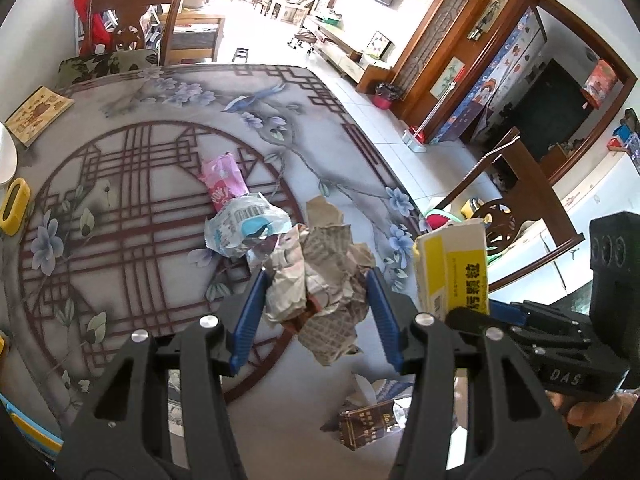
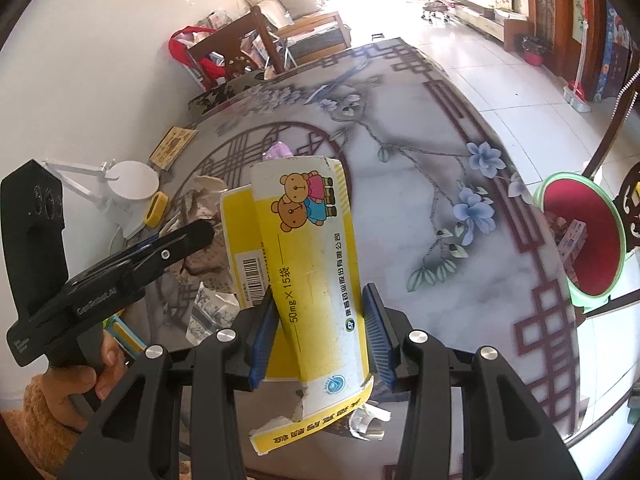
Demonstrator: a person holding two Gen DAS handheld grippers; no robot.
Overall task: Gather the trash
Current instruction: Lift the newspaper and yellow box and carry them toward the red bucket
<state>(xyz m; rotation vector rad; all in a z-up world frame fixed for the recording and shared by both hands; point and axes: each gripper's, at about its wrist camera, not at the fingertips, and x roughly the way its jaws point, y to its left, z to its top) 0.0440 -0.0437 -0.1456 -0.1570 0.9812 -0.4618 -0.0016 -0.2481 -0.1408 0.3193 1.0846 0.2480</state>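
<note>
In the left wrist view my left gripper (image 1: 317,280) is shut on a crumpled newspaper wad (image 1: 320,256), held just above the patterned table (image 1: 140,280). A pink wrapper (image 1: 222,178) and a white-and-blue plastic bag (image 1: 244,224) lie behind it. A small brown box (image 1: 368,424) lies near the front edge. My right gripper (image 2: 320,292) is shut on a torn yellow-and-white medicine box (image 2: 316,248), also seen beside the wad as the box (image 1: 452,268). A red bin with a green rim (image 2: 580,236) stands past the table's right edge.
A yellow holder (image 1: 14,204), a wooden tile (image 1: 38,114) and a white lamp base (image 2: 132,180) sit along the table's left side. A wooden chair (image 1: 132,20) stands at the far end. Another chair back (image 1: 500,220) is beside the bin.
</note>
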